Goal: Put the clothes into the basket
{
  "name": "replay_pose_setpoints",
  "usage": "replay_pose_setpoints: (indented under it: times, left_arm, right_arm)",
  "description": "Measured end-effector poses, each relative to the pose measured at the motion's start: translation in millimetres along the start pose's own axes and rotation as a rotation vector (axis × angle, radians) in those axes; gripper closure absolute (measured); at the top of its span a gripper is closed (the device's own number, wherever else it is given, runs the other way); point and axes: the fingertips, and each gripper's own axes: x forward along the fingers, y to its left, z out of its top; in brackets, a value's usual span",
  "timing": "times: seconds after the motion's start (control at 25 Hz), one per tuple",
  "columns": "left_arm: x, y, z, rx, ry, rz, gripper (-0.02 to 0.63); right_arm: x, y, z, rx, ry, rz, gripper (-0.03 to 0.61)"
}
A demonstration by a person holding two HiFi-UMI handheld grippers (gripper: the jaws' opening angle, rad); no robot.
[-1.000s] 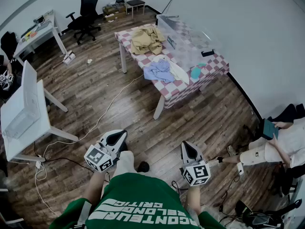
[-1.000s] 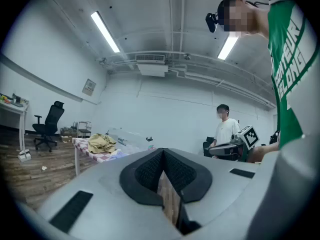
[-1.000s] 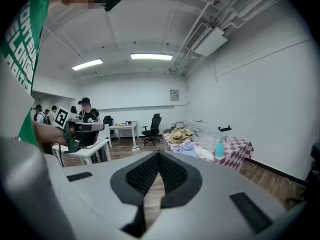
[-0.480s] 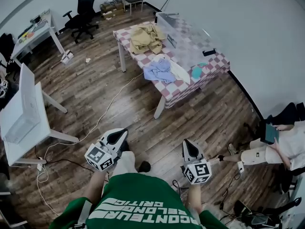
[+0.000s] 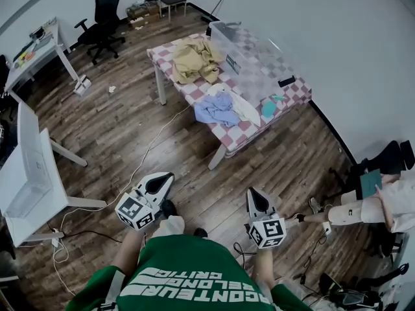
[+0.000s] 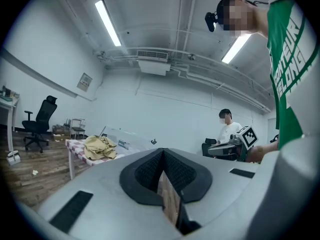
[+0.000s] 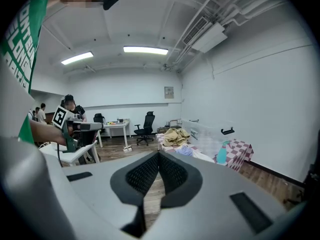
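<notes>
Step in hand, prob.: approach to worktop [image 5: 293, 94], nothing picked yet. Well short of worktop, over wood floor [image 5: 117, 122]: left tool [image 5: 163, 179] & right tool [image 5: 254, 196], jaws together on each, nothing btwn.

To do it well:
- Get right up to worktop's near edge before any reach.
- Open jaws wide ahead of contact.
- Take blue garment [image 5: 217, 109] first, as closest to worktop's near corner.
- Pinch at a thick fold, not a thin hem, to prevent slip.
- Lift clear of teal bottle [image 5: 268, 109], near it on worktop.
- Gather trailing sleeves w/ 2nd tool before drop into basket [image 5: 256, 63].
- Mind white cable [image 5: 146, 151] on floor in front of worktop: trip risk.

Clothes: all on worktop, none seen in basket.
- tan heap [image 5: 194, 60] at worktop's far end: crumpled, bulky, likely a 2-tool job.
- blue garment at worktop's near end: rumpled, soft-looking.
- cream piece [image 5: 244, 109] touching it, toward worktop's wall side.

Basket: clear plastic tub w/ label, along worktop's wall side. Looks empty, though hard to tell for sure thru see-through walls.
</notes>
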Motion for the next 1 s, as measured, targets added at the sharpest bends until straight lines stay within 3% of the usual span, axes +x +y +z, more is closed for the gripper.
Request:
replay_pose_setpoints:
  times: [0.48, 1.0]
  left_arm:
    - [13.8, 103.9, 10.4, -0.033, 0.029, -0.064, 0.611]
    - [32.2, 153.3, 10.9, -0.058, 0.044, -0.08, 0.612]
  right_arm:
    - [88.7, 24.7, 26.1, -0.002, 0.044, -0.058, 0.569]
    - [133.7, 17.4, 35.2, -0.014, 0.073, -0.086, 0.569]
